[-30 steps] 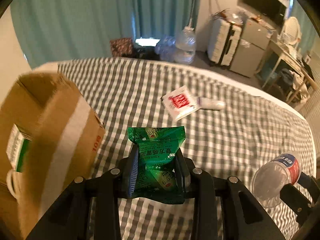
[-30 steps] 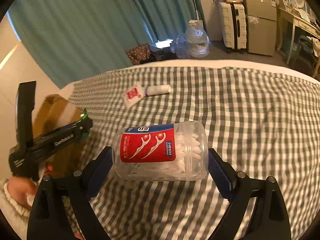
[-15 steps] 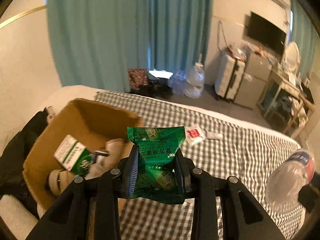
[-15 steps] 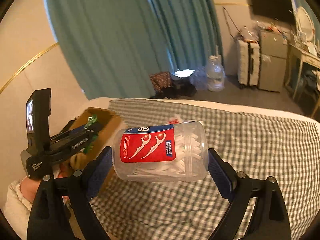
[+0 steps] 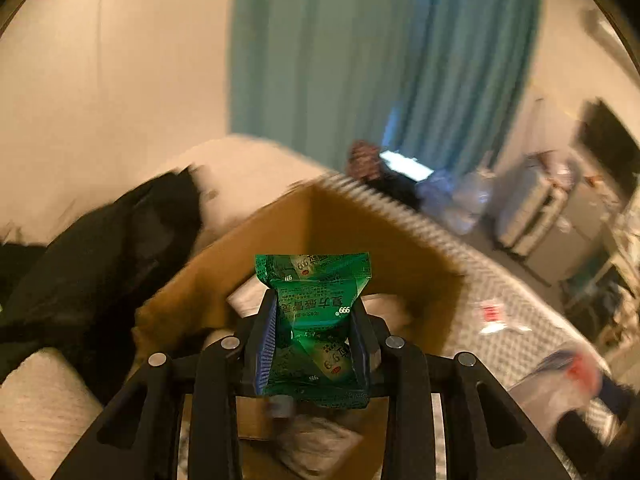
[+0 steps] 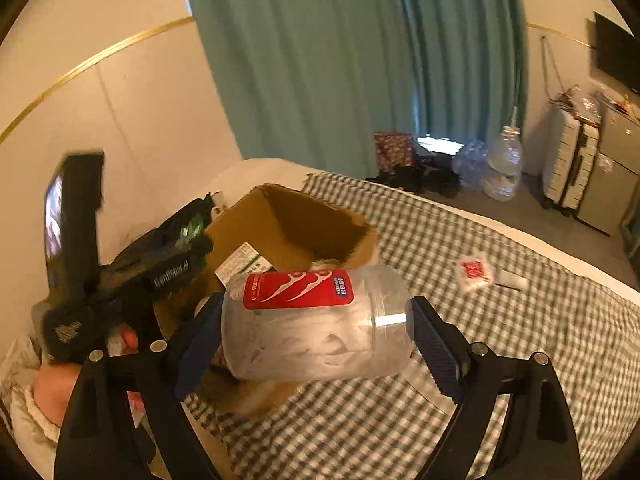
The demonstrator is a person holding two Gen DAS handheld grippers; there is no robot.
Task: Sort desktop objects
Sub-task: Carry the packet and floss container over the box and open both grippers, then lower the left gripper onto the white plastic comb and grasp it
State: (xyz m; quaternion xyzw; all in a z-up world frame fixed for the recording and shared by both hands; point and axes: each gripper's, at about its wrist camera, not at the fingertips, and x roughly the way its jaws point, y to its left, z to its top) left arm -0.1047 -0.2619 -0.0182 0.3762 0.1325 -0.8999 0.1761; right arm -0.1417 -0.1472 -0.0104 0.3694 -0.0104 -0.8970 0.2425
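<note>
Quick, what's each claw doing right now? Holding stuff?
Left gripper: shut on the green sachet, above the cardboard box.
Right gripper: shut on the floss pick jar.

a crinkled green sachet [image 5: 316, 312] with white lettering is standing upright, pinched at its lower half and hanging over the open cardboard box [image 6: 316, 224], which is sitting at the edge of the checked bedcover with a green-and-white carton [image 6: 242, 262] lying inside. a clear plastic jar of floss picks [image 6: 316, 324] with a red and blue label is lying on its side in mid-air, clamped end to end, just beside the box's near rim. a white packet with red print [image 6: 474, 270] and a small white tube [image 6: 510, 280] are lying touching each other farther out on the cover.
</note>
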